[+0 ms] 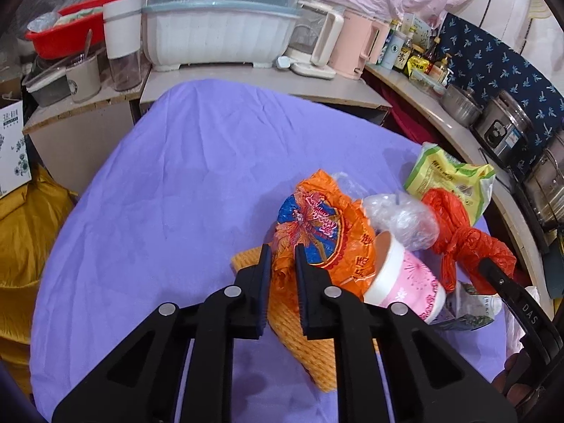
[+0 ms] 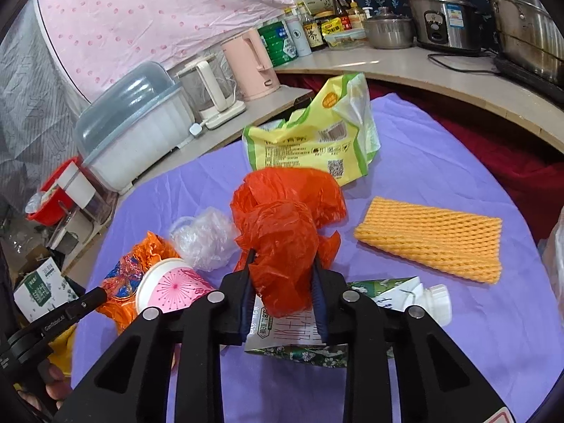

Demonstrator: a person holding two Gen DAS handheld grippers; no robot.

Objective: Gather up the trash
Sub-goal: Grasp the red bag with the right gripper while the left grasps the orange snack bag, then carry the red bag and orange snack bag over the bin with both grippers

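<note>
A pile of trash lies on the purple-covered table (image 1: 169,183). My left gripper (image 1: 282,264) is shut on a crumpled orange printed bag (image 1: 317,225), which lies over an orange foam net (image 1: 306,349). Beside it a pink paper cup (image 1: 409,282) lies on its side, with clear plastic wrap (image 1: 405,218) behind it. My right gripper (image 2: 282,264) is shut on a red plastic bag (image 2: 282,211), its pads pressing the bunched film. Under it lies a flattened green carton (image 2: 380,292) with a white cap. A yellow-green snack packet (image 2: 317,141) sits further back.
A second orange foam net (image 2: 433,239) lies flat on the right of the table. Behind the table, a counter holds a covered dish rack (image 1: 218,28), a pink kettle (image 2: 250,67), bottles and steel pots (image 2: 444,14). A red basin (image 1: 67,28) stands far left.
</note>
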